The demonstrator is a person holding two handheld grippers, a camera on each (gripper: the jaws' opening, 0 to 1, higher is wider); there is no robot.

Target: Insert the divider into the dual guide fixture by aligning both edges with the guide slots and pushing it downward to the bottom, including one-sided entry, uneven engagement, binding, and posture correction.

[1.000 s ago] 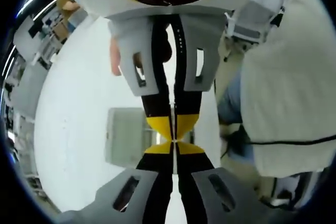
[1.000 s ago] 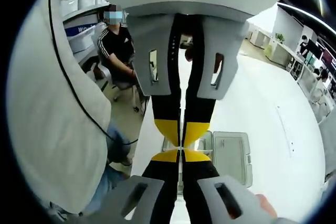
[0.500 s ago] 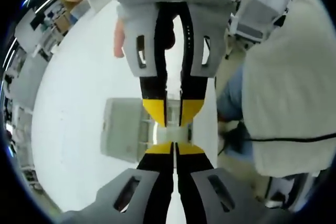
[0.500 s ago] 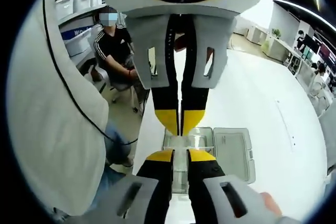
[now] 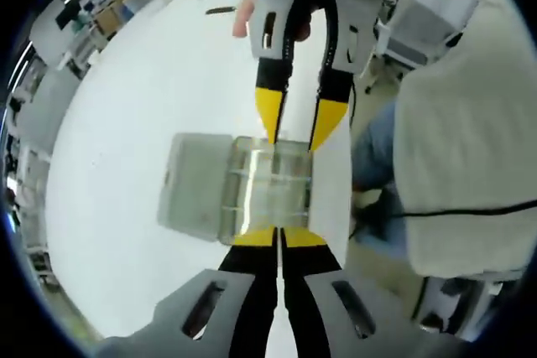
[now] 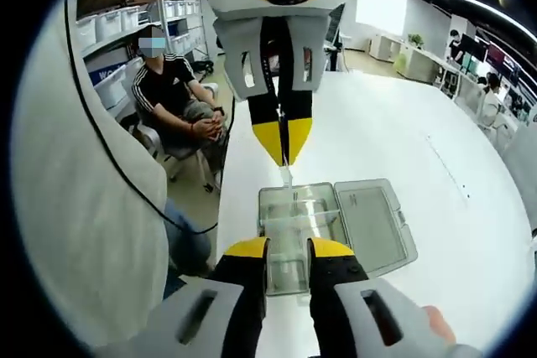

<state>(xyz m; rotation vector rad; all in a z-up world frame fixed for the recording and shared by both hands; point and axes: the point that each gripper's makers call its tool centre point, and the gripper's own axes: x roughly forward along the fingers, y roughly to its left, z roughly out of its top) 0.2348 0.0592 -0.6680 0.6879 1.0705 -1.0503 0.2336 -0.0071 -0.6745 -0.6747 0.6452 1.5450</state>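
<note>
Two hand-held grippers over clear fixture: left clenched, right parted.

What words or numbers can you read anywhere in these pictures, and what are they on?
None can be read for sure.
Blue sign behind the seated person: white letters, too blurred to read.
Clear box and its lid: no print visible.
Left gripper and right gripper: no words, just yellow tips.
</note>
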